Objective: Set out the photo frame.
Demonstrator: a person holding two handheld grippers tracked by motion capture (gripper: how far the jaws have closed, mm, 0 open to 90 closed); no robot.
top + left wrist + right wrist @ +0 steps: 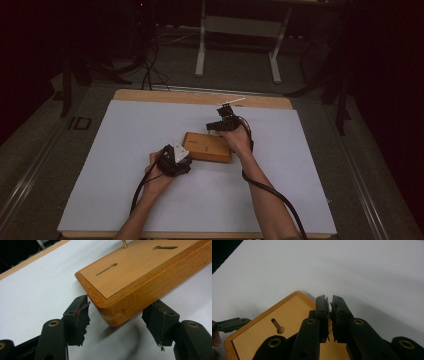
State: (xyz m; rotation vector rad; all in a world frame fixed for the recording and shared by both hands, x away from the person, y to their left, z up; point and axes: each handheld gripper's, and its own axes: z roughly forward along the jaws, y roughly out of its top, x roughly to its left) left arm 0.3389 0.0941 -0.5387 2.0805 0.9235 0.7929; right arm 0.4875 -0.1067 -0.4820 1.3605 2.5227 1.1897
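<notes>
A flat wooden block (210,148) with keyhole slots (106,269) lies mid-table on the white sheet. My left gripper (183,156) is open at the block's near left corner (112,315). Its two pads (80,315) stand on either side of that corner without pressing on it. A thin wooden peg (124,243) rises from the block's top near the far edge. My right gripper (214,129) hangs over that spot, its jaws (330,302) drawn almost together on the peg (207,134). The peg's upper part is hidden between the pads.
The white sheet (150,200) covers most of a wooden tabletop, whose bare edge (200,96) runs along the far side. A small white strip (235,101) lies on that edge. Beyond stand a metal table frame (239,25) and floor cables (150,65).
</notes>
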